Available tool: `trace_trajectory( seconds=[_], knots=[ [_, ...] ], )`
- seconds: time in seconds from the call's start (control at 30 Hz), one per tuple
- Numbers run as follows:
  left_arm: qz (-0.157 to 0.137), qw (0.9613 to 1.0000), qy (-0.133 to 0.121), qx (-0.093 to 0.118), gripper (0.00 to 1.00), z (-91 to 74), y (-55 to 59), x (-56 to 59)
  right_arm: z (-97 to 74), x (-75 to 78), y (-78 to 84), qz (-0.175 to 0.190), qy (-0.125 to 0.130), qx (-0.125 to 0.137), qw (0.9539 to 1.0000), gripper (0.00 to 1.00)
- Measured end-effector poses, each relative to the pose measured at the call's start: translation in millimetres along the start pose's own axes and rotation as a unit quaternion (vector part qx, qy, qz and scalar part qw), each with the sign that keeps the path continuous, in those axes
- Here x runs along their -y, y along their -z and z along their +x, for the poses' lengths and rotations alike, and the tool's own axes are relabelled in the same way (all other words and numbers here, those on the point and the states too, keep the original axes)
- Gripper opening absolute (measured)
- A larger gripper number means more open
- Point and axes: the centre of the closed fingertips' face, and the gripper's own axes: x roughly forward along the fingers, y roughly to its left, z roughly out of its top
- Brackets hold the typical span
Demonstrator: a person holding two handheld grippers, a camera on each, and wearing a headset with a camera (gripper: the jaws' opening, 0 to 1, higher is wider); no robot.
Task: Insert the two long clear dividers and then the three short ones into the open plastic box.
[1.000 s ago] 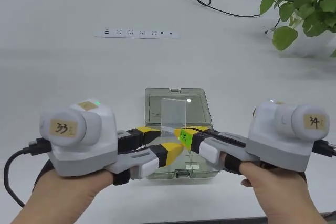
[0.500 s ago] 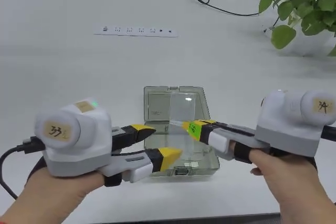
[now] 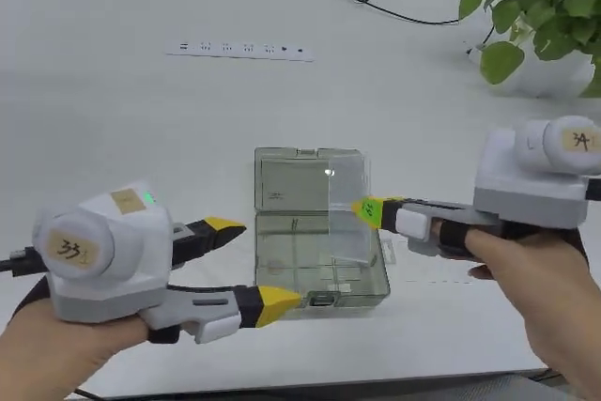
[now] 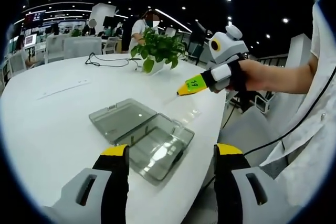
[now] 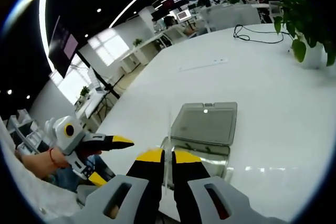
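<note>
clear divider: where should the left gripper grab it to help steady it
Probably by the free left edge of the clear divider, coming from the left: it hangs upright over the plastic box and the right gripper pinches its right edge.

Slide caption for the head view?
Right tongs hold a clear divider over the open plastic box; left tongs open nearby.

My left tongs [image 3: 254, 260] have a pale grey body, black arms and yellow tips, with a tan handwritten label and a small green light. My right tongs [image 3: 368, 209] have the same colours, plus a bright green sticker at the tip. The divider [image 3: 347, 227] is colourless and clear. The box [image 3: 282, 185] is smoky grey-green, see-through plastic. The counter [image 3: 113, 138] is plain white, and so is the power strip [image 3: 239, 49]. The cable [image 3: 413, 16] is black. The plant [image 3: 535, 7] is leafy green in a white pot [image 3: 540, 77].
</note>
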Motion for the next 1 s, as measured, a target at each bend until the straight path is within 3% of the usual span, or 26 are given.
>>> trace_trajectory(
  seconds=[0.1, 0.33, 0.63, 0.77, 0.83, 1.0],
  knots=[
    [0.015, 0.9998, 0.004, -0.014, 0.72, 0.6, 7.6, -0.1, 0.6, 4.0, 0.5, 0.010, 0.014, -0.017, 0.9997, 0.07],
    [0.035, 0.9991, 0.011, -0.021, 0.84, 1.4, 17.4, -1.0, 3.5, 13.1, 3.5, 0.022, 0.051, -0.056, 0.9969, 0.07],
    [0.054, 0.9979, 0.023, -0.027, 0.92, 1.9, 26.7, 1.1, 6.9, 40.2, 19.3, 0.070, 0.095, -0.131, 0.9843, 0.07],
    [0.054, 0.9979, 0.025, -0.025, 0.94, 1.8, 27.2, 0.2, 10.2, 37.1, 31.8, 0.092, 0.101, -0.151, 0.9790, 0.07],
    [0.054, 0.9980, 0.024, -0.022, 0.95, 1.7, 27.1, -1.2, 14.3, 42.5, 41.0, 0.100, 0.103, -0.164, 0.9759, 0.07],
    [0.053, 0.9979, 0.029, -0.022, 0.97, 1.9, 29.0, 0.0, 18.9, 41.4, 45.9, 0.109, 0.109, -0.181, 0.9714, 0.07]
  ],
)
